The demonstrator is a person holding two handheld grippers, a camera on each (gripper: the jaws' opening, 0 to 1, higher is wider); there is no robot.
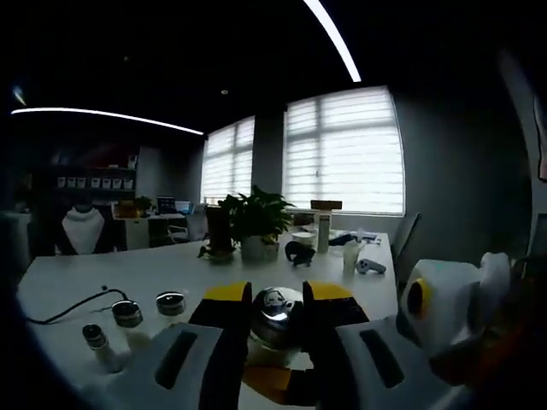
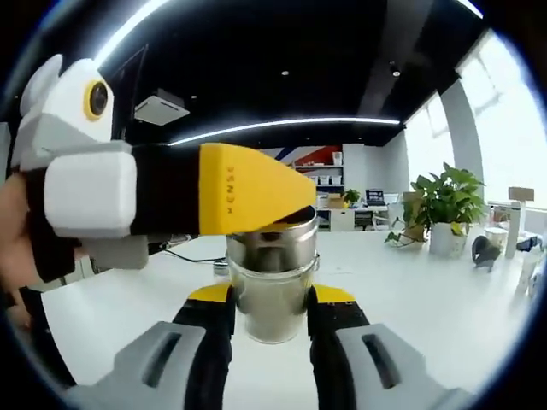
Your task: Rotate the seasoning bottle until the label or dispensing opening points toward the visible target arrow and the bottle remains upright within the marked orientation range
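The seasoning bottle (image 2: 272, 295) is a shiny metal jar with a metal cap. In the right gripper view my right gripper (image 2: 272, 299) is shut on its body, one yellow-tipped jaw on each side. My left gripper (image 2: 286, 213) comes in from the left, with a yellow jaw lying across the cap. In the left gripper view the domed cap (image 1: 275, 309) shows between the jaws of my left gripper (image 1: 275, 295), which is shut on it. The right gripper's white housing (image 1: 444, 299) sits to the right. No label or arrow can be seen.
The bottle is over a long white table (image 1: 171, 269). Three small jars (image 1: 126, 313) and a black cable (image 1: 73, 306) lie at its left. A potted plant (image 1: 253, 219), cups and a white bust (image 1: 83, 229) stand farther back. A hand (image 2: 13, 231) holds the left gripper.
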